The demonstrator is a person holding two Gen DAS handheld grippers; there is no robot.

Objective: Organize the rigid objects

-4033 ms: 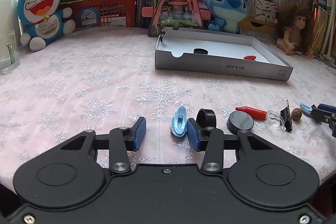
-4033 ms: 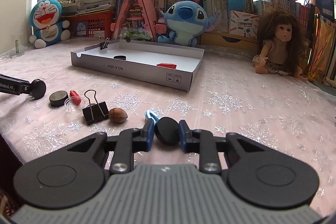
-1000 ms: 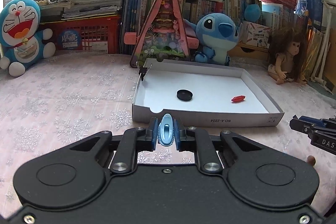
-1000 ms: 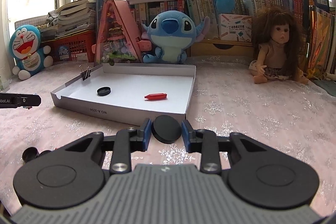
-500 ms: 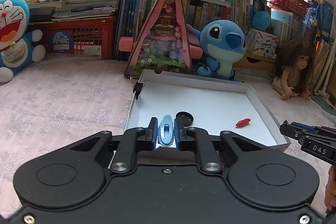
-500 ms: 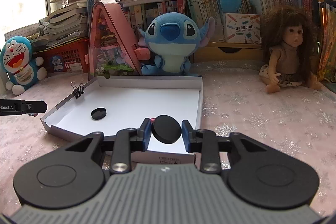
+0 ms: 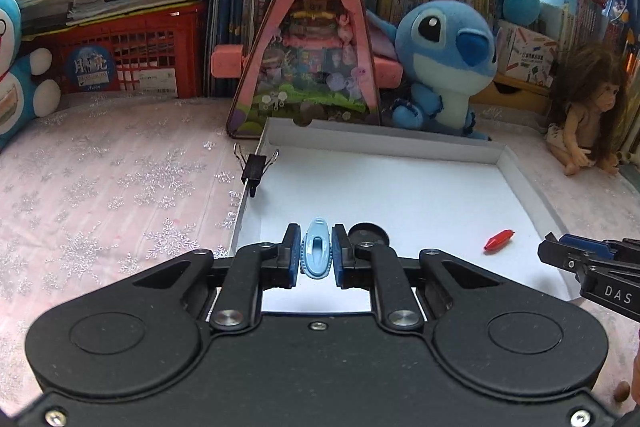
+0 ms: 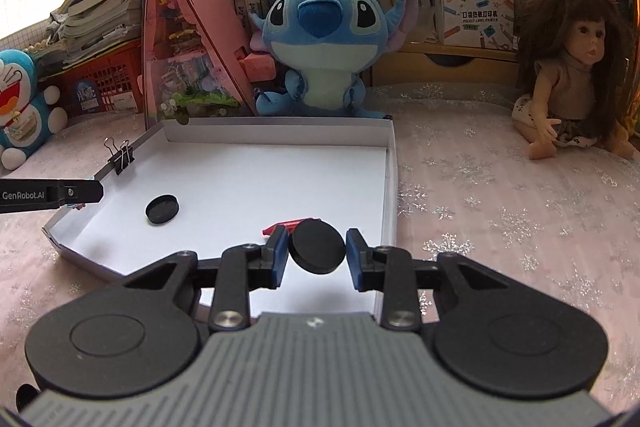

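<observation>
Light-blue clip, black disc, seemingly white tray

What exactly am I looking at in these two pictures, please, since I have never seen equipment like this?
A person holds a two-finger gripper in each hand, and each carries a camera looking along its fingers. The left gripper is closed on a light blue clip. The right gripper has a black disc between its blue pads, over the white tray. In the tray lie another black disc and a small red piece; a binder clip grips its wall.
</observation>
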